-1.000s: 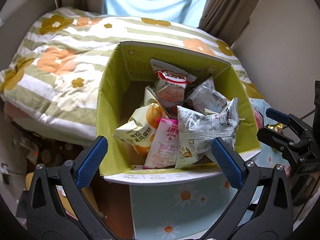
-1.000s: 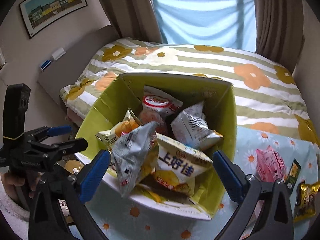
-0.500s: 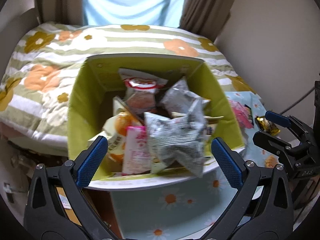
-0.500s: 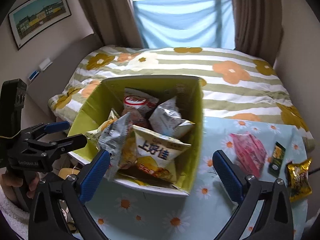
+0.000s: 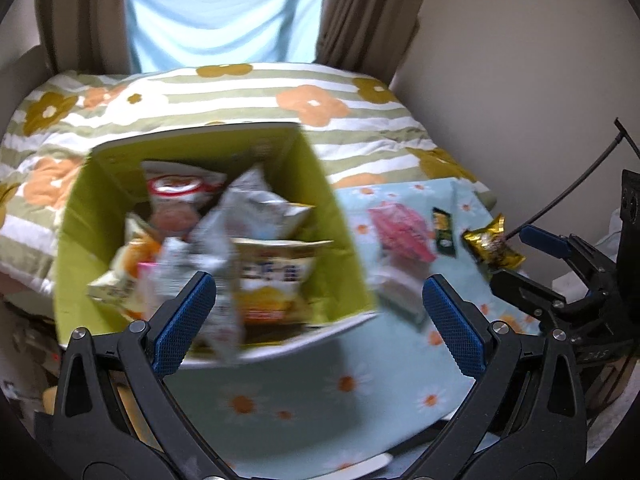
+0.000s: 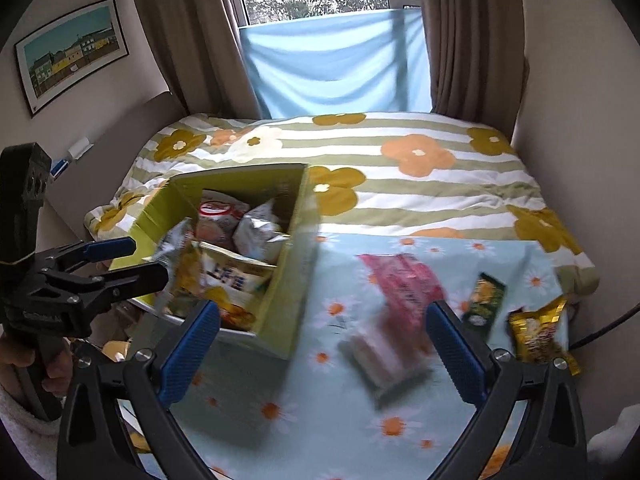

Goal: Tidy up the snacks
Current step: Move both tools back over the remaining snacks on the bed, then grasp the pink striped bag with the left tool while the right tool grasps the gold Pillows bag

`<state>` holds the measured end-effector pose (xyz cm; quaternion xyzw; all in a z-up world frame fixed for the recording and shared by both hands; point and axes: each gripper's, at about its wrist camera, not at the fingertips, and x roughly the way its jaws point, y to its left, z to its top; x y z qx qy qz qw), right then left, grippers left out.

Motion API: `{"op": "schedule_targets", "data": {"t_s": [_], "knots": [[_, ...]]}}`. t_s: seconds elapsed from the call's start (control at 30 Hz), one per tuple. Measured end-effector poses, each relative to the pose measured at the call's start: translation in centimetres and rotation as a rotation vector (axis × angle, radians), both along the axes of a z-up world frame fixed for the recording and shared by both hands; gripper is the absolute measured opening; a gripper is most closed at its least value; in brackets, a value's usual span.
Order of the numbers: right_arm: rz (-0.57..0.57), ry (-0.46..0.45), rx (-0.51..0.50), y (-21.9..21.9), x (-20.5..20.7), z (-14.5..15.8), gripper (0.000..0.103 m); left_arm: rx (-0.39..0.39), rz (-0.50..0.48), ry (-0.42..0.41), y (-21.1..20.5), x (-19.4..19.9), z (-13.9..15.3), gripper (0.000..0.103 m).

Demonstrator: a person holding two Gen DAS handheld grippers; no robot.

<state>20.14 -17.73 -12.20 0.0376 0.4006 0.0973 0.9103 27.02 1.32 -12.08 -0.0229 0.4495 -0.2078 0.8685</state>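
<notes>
Green box (image 6: 280, 280) stuffed with snack bags sits at the table's left edge, open top up. Pink packet (image 6: 404, 280) lies lengthwise toward the bed; the pale pack (image 6: 384, 356) nearer is too blurry to read. Left gripper (image 5: 320, 316) and right gripper (image 6: 322, 344) both gape wide, holding nothing.

Green box (image 6: 280, 280) crammed with snack bags, no gap inside. Tablecloth (image 6: 320, 420) open just right of box; beyond lie pink pack (image 6: 404, 280), green bar (image 6: 484, 300), gold bag (image 6: 536, 328)
</notes>
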Motion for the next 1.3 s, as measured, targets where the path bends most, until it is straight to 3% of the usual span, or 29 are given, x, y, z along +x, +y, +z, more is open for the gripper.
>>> {"op": "schedule_targets", "data": {"t_s": [0.3,0.63,0.8,1.3], "knots": [[-0.011,-0.034,-0.068,-8.6,-2.0,0.3,0.102,-0.035,-0.019,0.023,-11.3,-1.1,-0.1,0.103],[-0.072,0.031,-0.19,-16.4,-1.8,-3.1,0.102,-0.023,0.029,0.113,-19.4,1.8,-3.5,0.103],[-0.11,0.078,-0.165,-18.6,-1.2,-5.7,0.102,0.021,0.063,0.15,-21.7,4.5,-6.4,0.103],[-0.198,0.201,-0.22,-20.1,2.2,-11.7,0.102,0.014,0.141,0.311,-22.7,12.8,-15.7,0.103]]}}
